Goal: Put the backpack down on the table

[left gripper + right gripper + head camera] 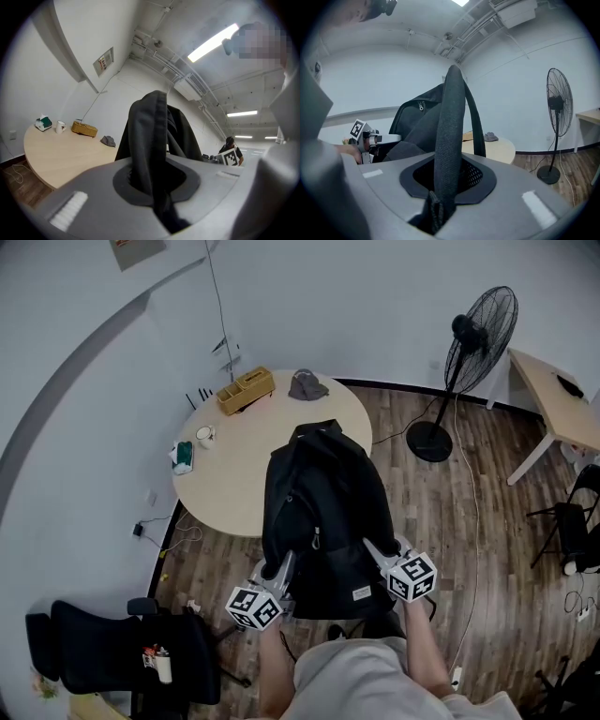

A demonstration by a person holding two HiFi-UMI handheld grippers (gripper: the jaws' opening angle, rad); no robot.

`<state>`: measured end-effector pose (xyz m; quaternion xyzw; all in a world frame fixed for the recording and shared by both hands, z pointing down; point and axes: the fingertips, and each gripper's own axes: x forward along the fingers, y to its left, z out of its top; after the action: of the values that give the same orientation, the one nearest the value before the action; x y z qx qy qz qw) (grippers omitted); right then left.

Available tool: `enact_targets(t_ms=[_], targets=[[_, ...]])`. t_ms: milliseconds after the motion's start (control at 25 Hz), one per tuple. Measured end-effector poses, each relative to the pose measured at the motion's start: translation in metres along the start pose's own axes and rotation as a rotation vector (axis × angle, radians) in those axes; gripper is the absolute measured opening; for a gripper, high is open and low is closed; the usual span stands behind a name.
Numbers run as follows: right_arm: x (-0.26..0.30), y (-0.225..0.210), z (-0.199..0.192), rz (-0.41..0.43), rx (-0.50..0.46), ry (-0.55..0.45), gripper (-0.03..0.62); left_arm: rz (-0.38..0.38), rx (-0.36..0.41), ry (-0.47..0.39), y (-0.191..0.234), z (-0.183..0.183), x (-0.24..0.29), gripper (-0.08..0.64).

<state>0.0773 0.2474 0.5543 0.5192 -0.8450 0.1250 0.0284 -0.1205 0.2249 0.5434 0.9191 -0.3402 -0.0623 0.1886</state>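
Note:
Both grippers hold a black backpack [323, 507] up by its two shoulder straps. In the head view its top overlaps the near edge of the round beige table [225, 479]; I cannot tell whether it touches the tabletop. My left gripper [279, 570] is shut on one dark strap [149, 150], which runs up from between the jaws. My right gripper [377, 551] is shut on the other, a woven strap [449, 140]. In the right gripper view the bag's body [417, 124] hangs ahead, with the left gripper's marker cube [357, 128] beside it.
On the table's far side lie a wicker box [246, 390], a grey cloth [307, 385], a white mug [204, 435] and a green-and-white item [183, 457]. A standing fan [473, 352] and a second table [553, 399] are at the right. A black chair [122, 652] stands at the lower left.

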Motion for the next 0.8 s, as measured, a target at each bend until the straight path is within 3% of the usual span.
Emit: enact_targets(t_ms=[360, 800], targets=[[0.045, -0.039, 0.007, 0.032, 0.008, 0.018, 0.077, 0.048, 0.006, 0.001, 0.028, 0.005, 0.044, 0.067], [0.089, -0.112, 0.044, 0.107, 0.011, -0.002, 0.077, 0.115, 0.044, -0.024, 0.037, 0.032, 0.121, 0.067]])
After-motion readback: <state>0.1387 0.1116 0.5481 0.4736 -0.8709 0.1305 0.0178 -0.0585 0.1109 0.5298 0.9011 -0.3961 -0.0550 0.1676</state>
